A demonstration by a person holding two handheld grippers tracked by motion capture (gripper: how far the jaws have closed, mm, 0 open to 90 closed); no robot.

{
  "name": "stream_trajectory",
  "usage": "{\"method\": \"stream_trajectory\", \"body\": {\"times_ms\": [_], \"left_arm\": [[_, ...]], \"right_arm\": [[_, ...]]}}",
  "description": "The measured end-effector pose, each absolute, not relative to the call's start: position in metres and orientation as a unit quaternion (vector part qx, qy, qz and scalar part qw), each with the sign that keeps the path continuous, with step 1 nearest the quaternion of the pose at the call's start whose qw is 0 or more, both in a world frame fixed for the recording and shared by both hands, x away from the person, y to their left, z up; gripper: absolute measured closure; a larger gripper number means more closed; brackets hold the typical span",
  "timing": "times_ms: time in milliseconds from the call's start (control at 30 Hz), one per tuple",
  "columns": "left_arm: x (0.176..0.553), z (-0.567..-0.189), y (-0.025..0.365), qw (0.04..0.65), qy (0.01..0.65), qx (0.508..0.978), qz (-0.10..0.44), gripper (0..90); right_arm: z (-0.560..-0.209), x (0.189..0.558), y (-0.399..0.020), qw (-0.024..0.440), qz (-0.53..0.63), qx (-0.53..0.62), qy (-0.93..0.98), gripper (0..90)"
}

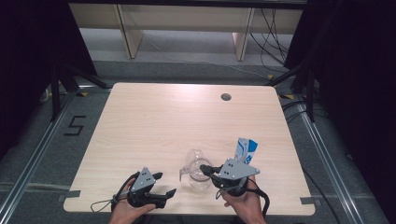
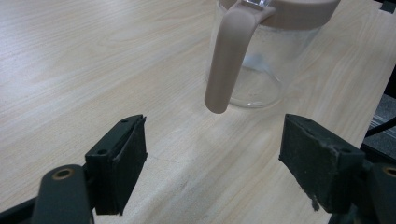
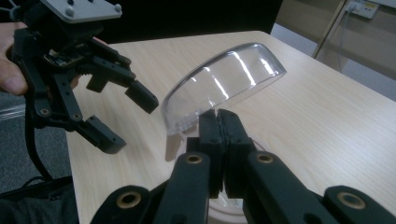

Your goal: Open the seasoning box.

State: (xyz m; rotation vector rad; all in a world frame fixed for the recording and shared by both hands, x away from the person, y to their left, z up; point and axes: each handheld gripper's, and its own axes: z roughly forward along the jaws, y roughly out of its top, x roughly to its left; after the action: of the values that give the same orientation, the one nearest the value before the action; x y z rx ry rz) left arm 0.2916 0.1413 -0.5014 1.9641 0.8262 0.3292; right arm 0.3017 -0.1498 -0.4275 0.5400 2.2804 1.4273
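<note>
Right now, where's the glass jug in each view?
High view: glass jug near the front edge, right of middle.
Left gripper view: top, right of centre, beige handle toward the open left tongs.
Right gripper view: its clear lid, centre, pinched by the right tongs.
Shared landmark: pale wood table.

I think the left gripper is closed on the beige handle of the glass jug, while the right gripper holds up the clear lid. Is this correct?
Not quite. In the left gripper view the left gripper stands open, jaws wide apart and short of the jug's beige handle, touching nothing. The rest holds: the right gripper is shut on the clear lid.
</note>
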Motion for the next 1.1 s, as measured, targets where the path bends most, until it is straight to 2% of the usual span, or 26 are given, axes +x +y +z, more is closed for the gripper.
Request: {"method": "stream_trajectory", "body": {"times_ms": [433,567,1100], "left_arm": [[0.292,-0.502,0.141,0.478,0.337,0.801,0.13,22.1],[0.292,-0.501,0.142,0.466,0.332,0.809,0.136,22.1],[0.291,-0.503,0.139,0.483,0.34,0.797,0.123,22.2]], "right_arm": [[-0.425,0.301,-0.139,0.204,0.514,0.168,0.816,89.2],[-0.425,0.3,-0.137,0.189,0.512,0.17,0.821,88.6],[-0.428,0.298,-0.128,0.187,0.514,0.163,0.821,85.1]]}}
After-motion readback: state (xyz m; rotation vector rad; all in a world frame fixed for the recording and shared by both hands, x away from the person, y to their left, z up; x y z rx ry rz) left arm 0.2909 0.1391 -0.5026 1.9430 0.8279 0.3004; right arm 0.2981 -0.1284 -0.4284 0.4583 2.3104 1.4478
